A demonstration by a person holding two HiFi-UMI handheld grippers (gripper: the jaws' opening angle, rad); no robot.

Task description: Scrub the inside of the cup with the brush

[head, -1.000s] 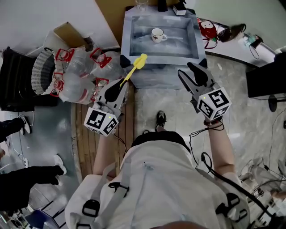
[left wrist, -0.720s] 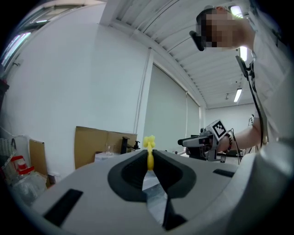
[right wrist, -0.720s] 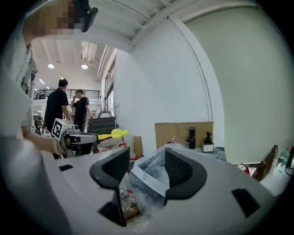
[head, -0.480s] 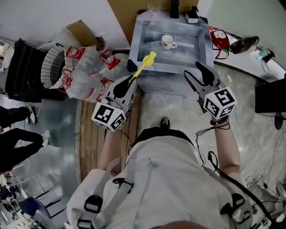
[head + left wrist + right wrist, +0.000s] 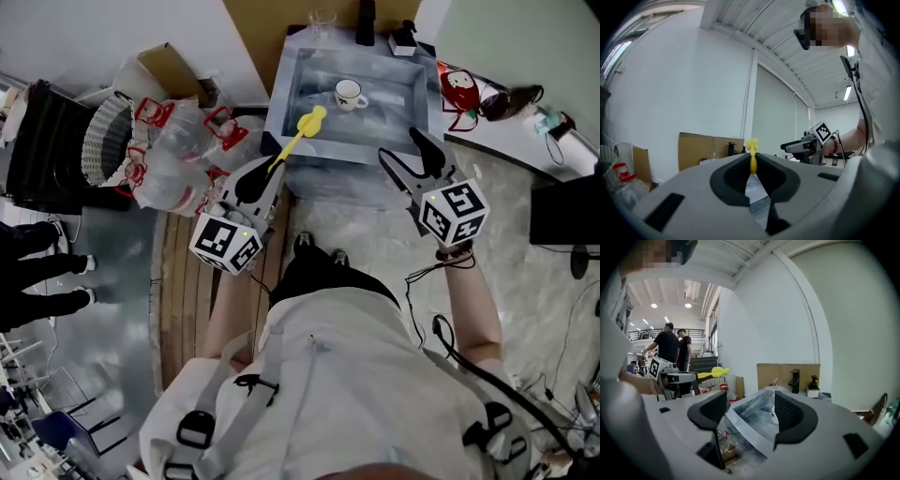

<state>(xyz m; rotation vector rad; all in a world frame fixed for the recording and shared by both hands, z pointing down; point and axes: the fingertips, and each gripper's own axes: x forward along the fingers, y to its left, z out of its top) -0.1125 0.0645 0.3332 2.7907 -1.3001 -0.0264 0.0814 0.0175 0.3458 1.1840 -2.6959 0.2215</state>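
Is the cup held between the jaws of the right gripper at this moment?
No, the right gripper has just been opening its jaws, with nothing between them, and the cup sits in the sink ahead.

No words, brands or numbers can be read anywhere. The cubes on the left claw [image 5: 265, 176] and right claw [image 5: 401, 147] bear only black-and-white square patterns. The dark mark on the cup [image 5: 350, 94] and the red labels on the plastic bags [image 5: 155, 120] are too small to read.

Open workshop hall, mezzanine railing [image 5: 641, 334], ceiling lights [image 5: 654, 305], freestanding sink [image 5: 284, 94]
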